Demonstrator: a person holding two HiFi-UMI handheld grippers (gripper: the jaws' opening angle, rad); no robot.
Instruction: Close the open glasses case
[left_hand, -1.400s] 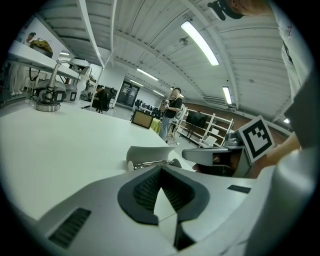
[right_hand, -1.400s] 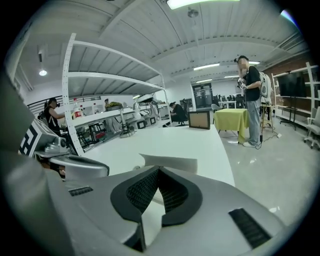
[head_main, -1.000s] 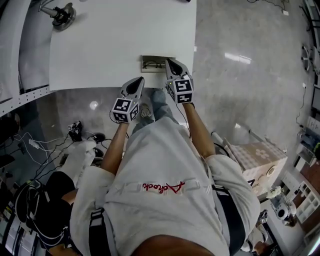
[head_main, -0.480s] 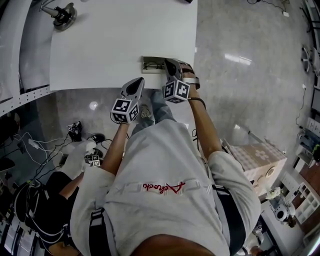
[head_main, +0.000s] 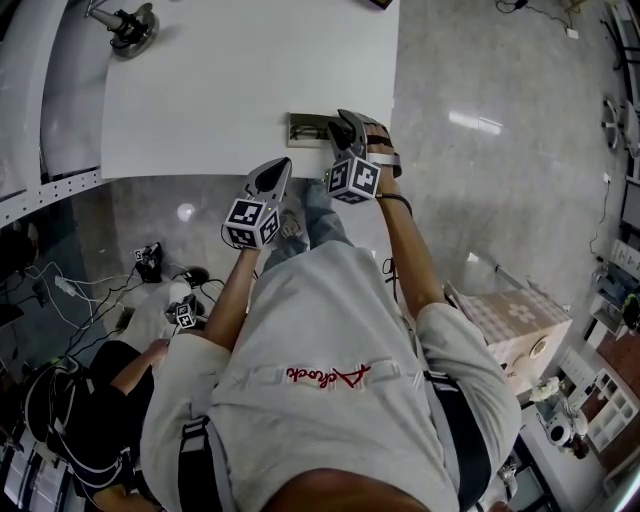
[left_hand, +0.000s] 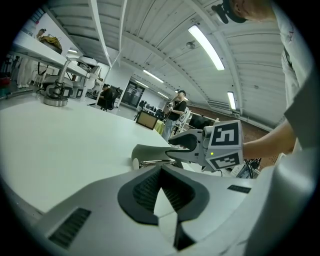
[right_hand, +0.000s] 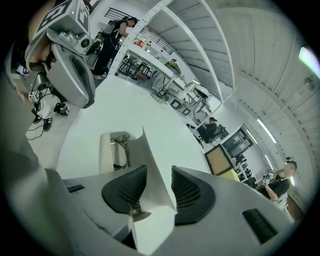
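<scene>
Right hand-held gripper (right_hand: 159, 169), jaws just opened wide, straddles the case lid (right_hand: 150, 150).
Probably light, stiff, hinged: push its free edge.

In the head view, the contents of the glasses case (head_main: 298, 130) are too small to tell.

The left gripper (left_hand: 160, 172) hovers low over the desk's (left_hand: 60, 145) near edge, pads met on nothing. Just beyond lies the open glasses case (left_hand: 150, 151), metal-framed glasses (left_hand: 156, 162) inside. The right gripper (left_hand: 186, 143) sits at the case's right end, its jaws just opened, the lid between them.
</scene>
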